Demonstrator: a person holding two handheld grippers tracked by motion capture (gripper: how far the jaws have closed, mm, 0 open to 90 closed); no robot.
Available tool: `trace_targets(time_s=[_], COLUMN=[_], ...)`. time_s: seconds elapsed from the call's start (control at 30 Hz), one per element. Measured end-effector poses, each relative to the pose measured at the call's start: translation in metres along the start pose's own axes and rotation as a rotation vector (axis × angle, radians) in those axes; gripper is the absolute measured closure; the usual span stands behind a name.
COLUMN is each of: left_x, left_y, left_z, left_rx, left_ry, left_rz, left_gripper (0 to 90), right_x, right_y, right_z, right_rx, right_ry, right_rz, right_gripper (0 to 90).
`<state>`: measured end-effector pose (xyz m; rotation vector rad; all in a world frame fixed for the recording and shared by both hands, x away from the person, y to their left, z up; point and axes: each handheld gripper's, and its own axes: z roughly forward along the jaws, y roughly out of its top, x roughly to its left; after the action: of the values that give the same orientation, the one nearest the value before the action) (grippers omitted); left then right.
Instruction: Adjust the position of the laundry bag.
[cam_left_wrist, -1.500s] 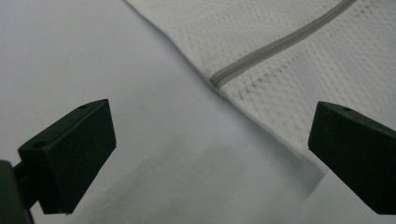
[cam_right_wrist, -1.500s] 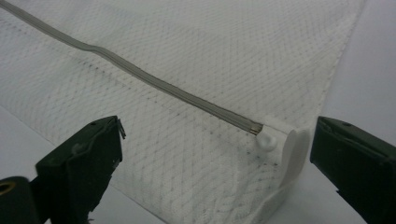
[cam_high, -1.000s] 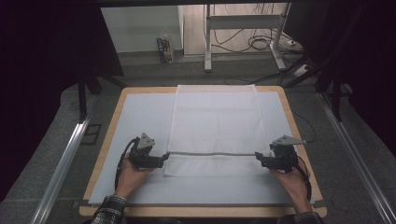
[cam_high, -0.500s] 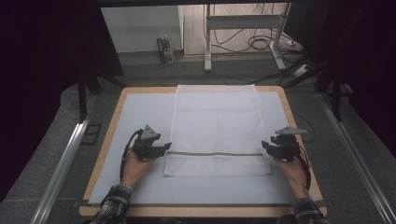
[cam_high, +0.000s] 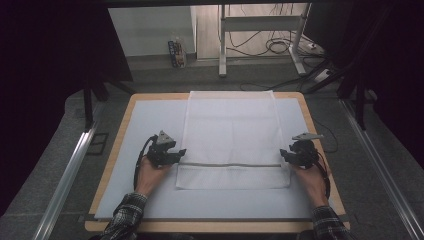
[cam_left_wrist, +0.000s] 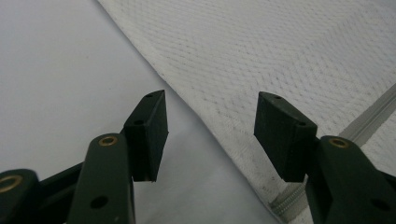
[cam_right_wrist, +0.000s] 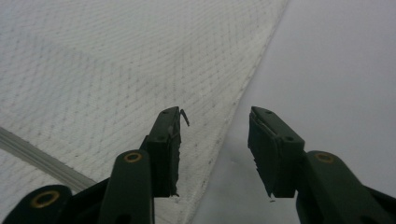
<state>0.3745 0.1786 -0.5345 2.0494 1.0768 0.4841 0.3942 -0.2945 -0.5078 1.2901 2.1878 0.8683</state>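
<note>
A white mesh cloth lies flat on the pale mat, with a grey zip line running across its near part. My left gripper rests at the cloth's left edge just above the zip; its jaws have just been closing. In the left gripper view the gripper stands open over the cloth's edge, pressing nothing. My right gripper sits at the right edge; its jaws have just been opening. In its own view that gripper is open astride the cloth's hem.
The mat covers a wooden table. Metal rails run along both sides of the table. Beyond the far edge are a stand's legs, cables on the floor and small bottles.
Both hands have moved a little toward the far side from the ends of the zip line. The zip line, stretched between the grippers before, now lies flat with the cloth.
</note>
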Motion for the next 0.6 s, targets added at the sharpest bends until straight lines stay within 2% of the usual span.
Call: trace_targets(time_s=[0.03, 0.1, 0.13, 0.2, 0.27, 0.3, 0.33, 0.37, 0.4, 0.5, 0.53, 0.6], left_x=[0.000, -0.004, -0.004, -0.005, -0.006, -0.006, -0.006, -0.006, -0.006, -0.004, -0.003, -0.003], left_y=[0.001, 0.001, 0.001, -0.001, 0.001, 0.001, 0.001, 0.001, 0.001, 0.002, 0.002, 0.001], left_z=[0.001, 0.009, 0.009, 0.012, 0.013, 0.013, 0.013, 0.014, 0.014, 0.014, 0.015, 0.015], left_rx=[0.010, 0.062, 0.062, 0.069, 0.081, 0.081, 0.080, 0.080, 0.080, 0.081, 0.079, 0.072], left_ry=[0.008, 0.036, 0.036, 0.027, -0.013, -0.013, -0.023, -0.029, -0.029, -0.035, -0.042, -0.058], left_rz=[0.008, 0.027, 0.027, 0.036, 0.019, 0.019, 0.011, -0.015, -0.015, -0.044, -0.049, -0.050], left_gripper=[43.2, 43.4, 45.2, 52.3, 60.8, 64.5, 64.5, 68.9, 70.0, 73.6, 79.2, 86.9], right_x=[-0.001, -0.002, -0.002, -0.001, 0.000, 0.000, 0.000, 0.000, 0.000, 0.000, -0.001, -0.002], right_y=[0.000, -0.001, -0.001, -0.001, -0.001, -0.001, -0.001, 0.000, 0.000, 0.001, 0.001, 0.001], right_z=[0.001, 0.004, 0.004, 0.006, 0.009, 0.009, 0.009, 0.008, 0.008, 0.007, 0.007, 0.007], right_rx=[0.004, 0.017, 0.017, 0.037, 0.065, 0.065, 0.069, 0.080, 0.080, 0.087, 0.091, 0.093], right_ry=[-0.003, 0.005, 0.005, 0.004, 0.025, 0.025, 0.031, 0.035, 0.035, 0.040, 0.059, 0.074], right_rz=[0.001, 0.004, 0.004, -0.002, 0.007, 0.007, 0.014, 0.023, 0.023, 0.037, 0.051, 0.056], right_gripper=[51.7, 50.8, 50.8, 50.9, 56.2, 56.2, 57.6, 65.0, 65.0, 76.1, 84.1, 86.8])
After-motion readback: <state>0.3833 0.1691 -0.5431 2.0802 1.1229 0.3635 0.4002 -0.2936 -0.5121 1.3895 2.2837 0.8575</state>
